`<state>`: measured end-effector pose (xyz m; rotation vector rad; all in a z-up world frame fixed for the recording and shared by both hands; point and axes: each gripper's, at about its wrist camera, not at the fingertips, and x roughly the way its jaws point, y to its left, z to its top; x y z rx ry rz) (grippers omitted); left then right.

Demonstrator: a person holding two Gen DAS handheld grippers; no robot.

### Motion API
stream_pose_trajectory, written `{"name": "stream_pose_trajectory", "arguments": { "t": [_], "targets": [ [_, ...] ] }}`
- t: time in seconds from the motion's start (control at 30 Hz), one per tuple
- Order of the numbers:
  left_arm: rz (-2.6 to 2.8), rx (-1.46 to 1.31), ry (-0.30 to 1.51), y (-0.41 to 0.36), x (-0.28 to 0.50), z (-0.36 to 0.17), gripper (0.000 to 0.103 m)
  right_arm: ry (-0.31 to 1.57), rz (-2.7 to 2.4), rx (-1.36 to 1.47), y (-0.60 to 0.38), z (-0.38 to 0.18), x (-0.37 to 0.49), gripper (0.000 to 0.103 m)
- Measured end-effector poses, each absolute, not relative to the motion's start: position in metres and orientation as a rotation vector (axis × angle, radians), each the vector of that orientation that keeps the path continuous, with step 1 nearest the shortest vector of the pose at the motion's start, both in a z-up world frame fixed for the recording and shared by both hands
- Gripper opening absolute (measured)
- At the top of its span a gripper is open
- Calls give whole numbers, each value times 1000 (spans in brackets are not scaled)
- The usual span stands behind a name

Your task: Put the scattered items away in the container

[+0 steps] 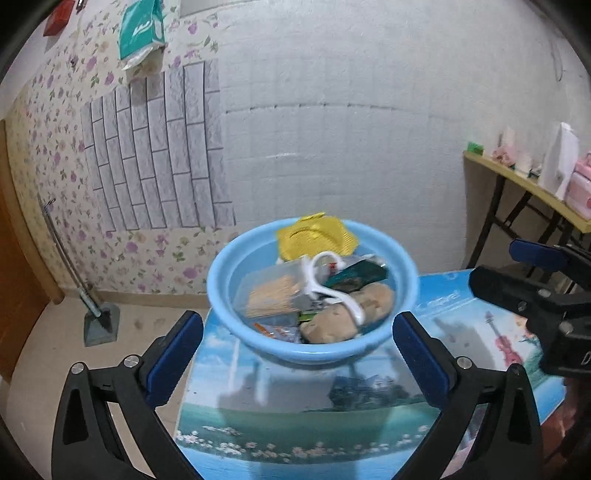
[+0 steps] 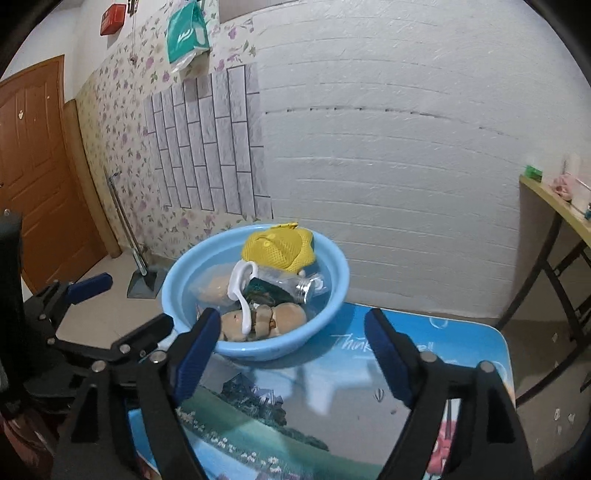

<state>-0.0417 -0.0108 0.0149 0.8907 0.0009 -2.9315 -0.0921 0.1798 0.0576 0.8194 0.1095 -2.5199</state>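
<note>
A light blue basin [image 1: 221, 280] [image 2: 332, 291] stands at the far end of a small picture-printed table [image 1: 332, 417] [image 2: 461, 347]. Inside it lie a yellow mesh item [image 1: 317, 236] [image 2: 277, 247], a white plastic hook [image 1: 332, 288] [image 2: 240, 291], a clear bag of thin wooden sticks [image 1: 269, 295], a tan plush toy [image 1: 332, 325] [image 2: 291, 314], a dark green packet [image 1: 358, 277] and a clear bottle [image 2: 295, 284]. My left gripper [image 1: 297, 325] [image 2: 125, 306] hovers in front of the basin, open and empty. My right gripper [image 2: 291, 319] [image 1: 506, 266] is beside it, also open, holding nothing.
A wooden side table [image 1: 524, 184] [image 2: 546, 199] with pink and white items stands by the right wall. A long-handled dustpan [image 1: 99, 321] [image 2: 144, 280] leans on the floral wall at left, near a brown door [image 2: 37, 177]. A teal pack [image 1: 142, 29] hangs high up.
</note>
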Motion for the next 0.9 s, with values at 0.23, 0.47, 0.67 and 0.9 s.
{"name": "stream_pose_trajectory", "arguments": {
  "t": [0.23,0.47,0.67,0.9],
  "targets": [
    [-2930,832,94,-8,-28,25,103,95,-2553,794,197,61,-74,103],
    [-2921,880,142,-7,-26,24,103,13,-2552,835,211,53,-74,103],
    [-2910,921,184,-6,-24,24,103,21,-2580,856,211,43,-72,103],
    [-2908,961,163,-3,-25,23,103,-23,-2576,856,219,46,-72,103]
  ]
}}
